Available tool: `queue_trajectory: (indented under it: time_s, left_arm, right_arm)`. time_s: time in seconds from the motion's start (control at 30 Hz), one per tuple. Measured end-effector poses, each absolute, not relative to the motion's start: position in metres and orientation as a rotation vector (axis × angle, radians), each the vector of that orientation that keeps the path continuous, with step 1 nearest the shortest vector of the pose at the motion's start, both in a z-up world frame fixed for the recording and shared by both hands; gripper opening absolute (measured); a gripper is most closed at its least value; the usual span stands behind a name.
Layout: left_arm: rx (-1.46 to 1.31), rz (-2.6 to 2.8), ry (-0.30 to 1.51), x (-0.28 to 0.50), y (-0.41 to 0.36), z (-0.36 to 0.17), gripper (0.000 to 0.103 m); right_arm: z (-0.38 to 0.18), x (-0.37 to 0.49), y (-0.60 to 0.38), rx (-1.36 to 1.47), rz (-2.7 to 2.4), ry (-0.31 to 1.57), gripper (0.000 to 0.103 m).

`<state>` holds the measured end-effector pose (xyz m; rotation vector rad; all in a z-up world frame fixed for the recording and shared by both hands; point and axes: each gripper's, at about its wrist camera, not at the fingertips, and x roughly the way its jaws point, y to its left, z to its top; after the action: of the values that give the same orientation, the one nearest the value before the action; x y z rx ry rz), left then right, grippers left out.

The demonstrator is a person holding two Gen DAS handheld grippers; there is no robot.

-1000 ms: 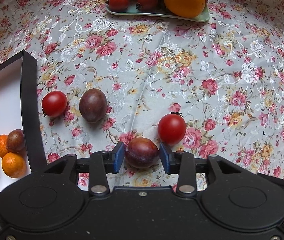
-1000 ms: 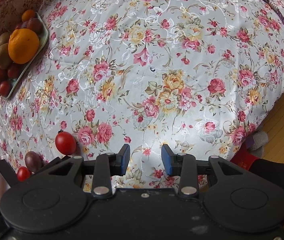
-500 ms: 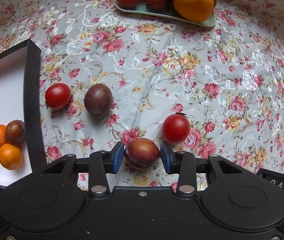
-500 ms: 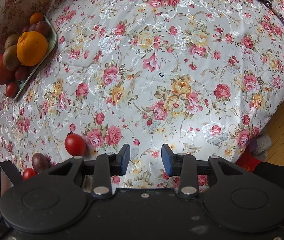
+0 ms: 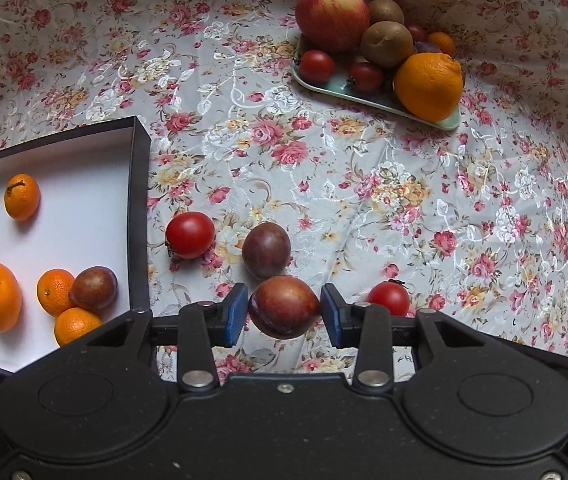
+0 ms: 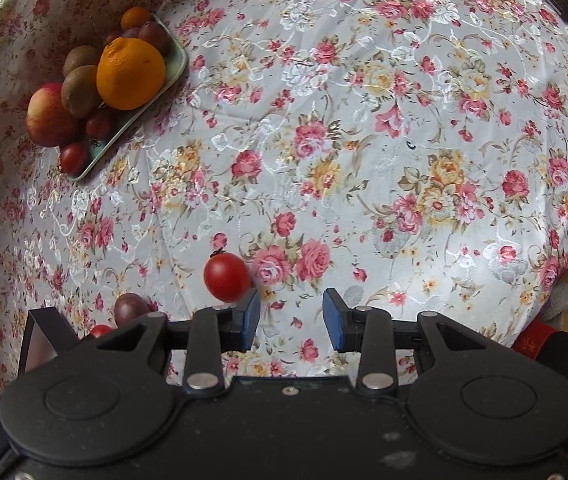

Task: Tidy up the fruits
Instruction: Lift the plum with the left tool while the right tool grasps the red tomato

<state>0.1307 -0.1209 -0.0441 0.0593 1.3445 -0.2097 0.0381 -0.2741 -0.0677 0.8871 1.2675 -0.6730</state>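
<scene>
A plum (image 5: pixel 284 306) was clamped in the left gripper (image 5: pixel 284 312); the right gripper (image 6: pixel 291 325) was held apart, empty — the box (image 5: pixel 139 216) at nine o'clock was part-filled, three fruits left loose.

A flowery cloth (image 5: pixel 364 184) covers the desk; on it lie two tomatoes (image 5: pixel 190 235), a plum (image 5: pixel 266 249), a green fruit tray (image 5: pixel 372 96), and a black box (image 5: pixel 139 208).
</scene>
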Motion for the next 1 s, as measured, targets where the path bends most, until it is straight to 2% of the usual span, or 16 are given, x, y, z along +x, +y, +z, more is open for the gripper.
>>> queue_trajectory:
  time_s: [0.33, 1.0]
  left_arm:
    - [0.020, -0.187, 1.332, 0.142, -0.096, -0.037, 0.048]
    - [-0.004, -0.222, 1.343, 0.171, -0.095, -0.039, 0.048]
  right_arm:
    - [-0.074, 0.060, -0.262, 0.840, -0.635, 1.238, 0.038]
    - [-0.104, 0.097, -0.251, 0.732, -0.642, 1.314, 0.038]
